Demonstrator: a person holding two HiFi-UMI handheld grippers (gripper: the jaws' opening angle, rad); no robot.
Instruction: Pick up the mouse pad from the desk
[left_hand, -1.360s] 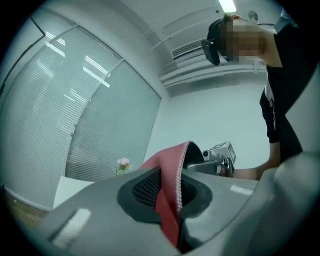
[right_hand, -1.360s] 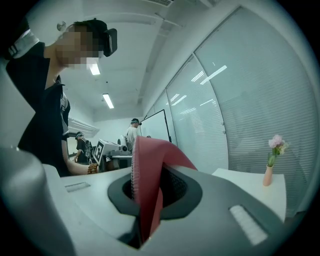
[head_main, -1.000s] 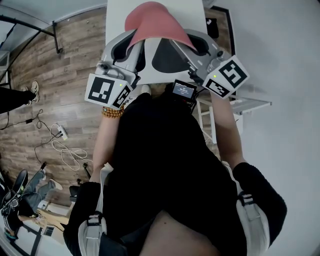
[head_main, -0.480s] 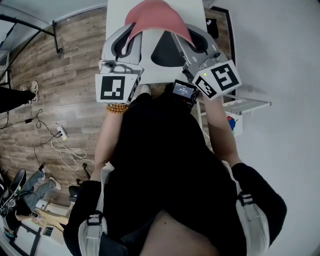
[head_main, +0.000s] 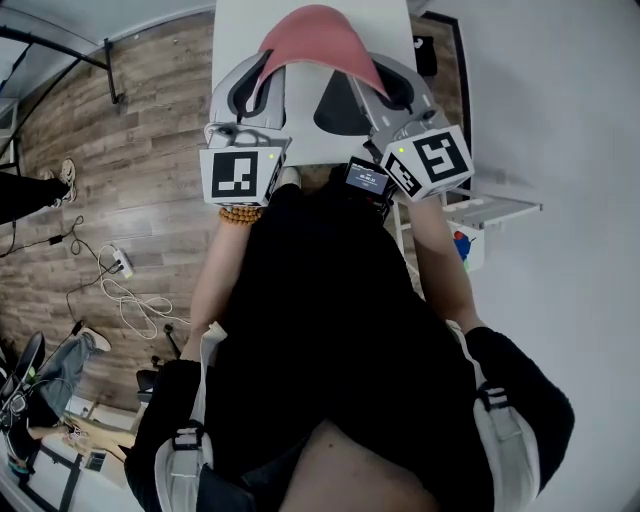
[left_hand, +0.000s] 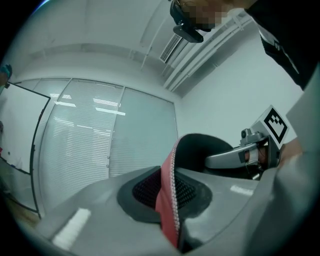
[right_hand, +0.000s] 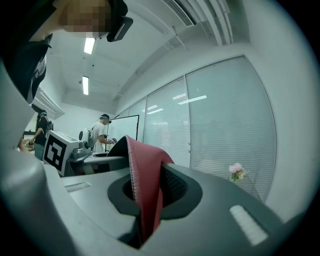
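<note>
Item: red fabric mouse pad (head_main: 312, 35) with a black underside and stitched edge. It is bowed into an arch at 12 o'clock in the head view, above the white desk (head_main: 232, 30). Both gripper views show only room behind it, so it is judged to be lifted clear of the desk. Holders: the left claw (head_main: 262, 88), at 11 o'clock from the person's black-clad torso, has its jaws clamped on the pad's left edge, with the stitched hem standing upright between them. The right claw (head_main: 372, 85), at 1 o'clock, is likewise closed tight on the opposite edge, and the red face folds out of its grip. Handling note: the step in hand appears to be carrying the lifted mouse pad away from the desk. It is probably done best by raising both claws together at equal height and keeping them pointed level. The clamps should not be eased, and the hands should come no closer together, since a tighter bow could lever the thin hem out of one grip. Change from the earlier record: the left claw's white marker cube (head_main: 240, 172) has shifted toward 3 o'clock and now faces the camera squarely. The right claw's marker cube (head_main: 428, 160) has shifted toward 9 o'clock, so the two claws stand nearer each other. The pad's arch is narrower and steeper, with less of it drooping toward 4 o'clock.
</note>
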